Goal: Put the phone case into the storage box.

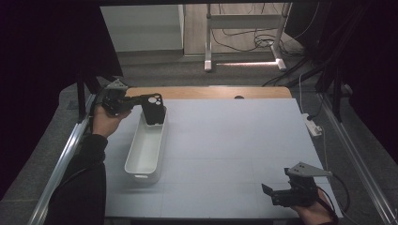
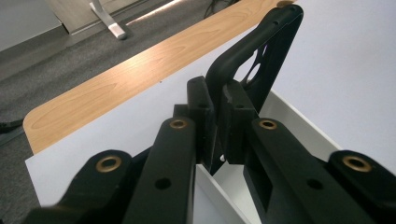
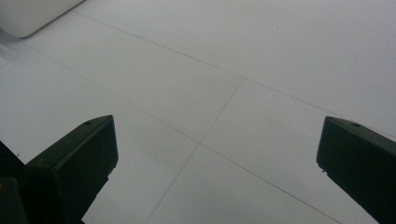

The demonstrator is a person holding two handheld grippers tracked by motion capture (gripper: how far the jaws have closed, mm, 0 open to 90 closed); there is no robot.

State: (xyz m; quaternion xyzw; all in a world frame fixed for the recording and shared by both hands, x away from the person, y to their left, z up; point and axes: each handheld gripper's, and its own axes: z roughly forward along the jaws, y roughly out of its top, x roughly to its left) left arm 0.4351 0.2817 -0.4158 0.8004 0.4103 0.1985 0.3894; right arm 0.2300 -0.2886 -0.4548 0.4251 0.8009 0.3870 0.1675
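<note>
So the left gripper [image 1: 141, 101] is clamped on a black phone case [image 1: 154, 108], pinching it by one edge, and you can see that really well in the left gripper view, where both jaws squeeze the thin wall of the phone case [image 2: 261, 60]. The case hangs tilted over the far end of a long white tray [image 1: 143, 154], with its lower edge dipping down to about the rim there. I can't tell whether it actually touches the tray. The camera cutouts on the case face up toward the high view.

The tray sits on the left part of the light grey table [image 1: 234, 150], long side running near to far, and it looks bare inside. In the left gripper view the white tray [image 2: 299, 121] wall shows just under the jaws.

The right gripper [image 1: 272, 193] is way over at the near right corner of the table, well apart from all that, jaws spread wide with nothing between them, hovering low over the table surface [image 3: 224, 84]. A corner of the tray [image 3: 28, 16] peeks in at the far left of the right gripper view.
</note>
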